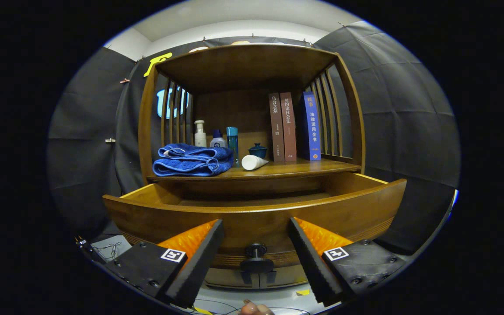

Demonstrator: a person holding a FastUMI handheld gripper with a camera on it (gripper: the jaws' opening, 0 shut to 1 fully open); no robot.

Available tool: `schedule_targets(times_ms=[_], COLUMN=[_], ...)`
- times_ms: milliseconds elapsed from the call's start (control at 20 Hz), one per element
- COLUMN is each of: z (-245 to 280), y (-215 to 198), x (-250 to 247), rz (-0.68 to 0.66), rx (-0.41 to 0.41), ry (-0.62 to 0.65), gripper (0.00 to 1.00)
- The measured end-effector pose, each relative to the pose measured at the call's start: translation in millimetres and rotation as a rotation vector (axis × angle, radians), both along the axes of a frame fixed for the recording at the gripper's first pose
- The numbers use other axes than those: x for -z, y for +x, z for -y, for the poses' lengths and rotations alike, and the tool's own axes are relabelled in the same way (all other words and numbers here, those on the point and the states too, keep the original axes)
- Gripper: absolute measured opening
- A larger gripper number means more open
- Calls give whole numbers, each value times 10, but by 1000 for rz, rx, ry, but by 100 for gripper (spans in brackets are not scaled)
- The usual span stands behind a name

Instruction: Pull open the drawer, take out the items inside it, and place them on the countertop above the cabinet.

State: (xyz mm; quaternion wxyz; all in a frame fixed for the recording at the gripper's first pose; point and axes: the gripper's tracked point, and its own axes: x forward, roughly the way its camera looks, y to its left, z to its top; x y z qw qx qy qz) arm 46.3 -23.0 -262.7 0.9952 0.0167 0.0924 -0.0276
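One drawer (256,210), pulled well out of the wooden cabinet (252,109), sits just ahead of the gripper (256,249). Curved dark-wood front, lighter wood on the inner walls, grooved band along the lower edge, dark knob (256,251) at centre front. Knob is between the fingers but neither finger touches it.

Gripper is spread wide, holding nothing. Fingers flank the knob, well apart from each other.

Step call: pull-open looks done, so we're at take-out. From this low angle the front panel hides most of the drawer floor; the strip I can see at the back looks bare. Can't tell what's inside, or whether anything is.

Next move, as I read it: lift the gripper over the front edge and tilt down to see the contents, then pick whatever's there. Keep the fingers wide until the item's shape is clear.

Drop zone is the countertop (278,169) right above the drawer, and it's already crowded:
- folded blue towel (193,160) on the left
- white pump bottle (200,134), small blue-capped bottle (218,139) and teal bottle (232,141) behind it
- white tube (253,162) lying on its side, small blue lidded cup (257,150) behind it
- two brown books (283,127) and a blue book (312,127) upright on the right

Free space looks best along the front edge, centre to right. Risk: clipping the drawer front on the way in.
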Motion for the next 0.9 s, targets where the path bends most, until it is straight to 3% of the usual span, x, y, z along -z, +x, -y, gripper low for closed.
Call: schedule_targets(times_ms=[900], z=[62], y=[1053], x=[108], rz=[6], rx=[-4], ry=[-28], gripper=[99])
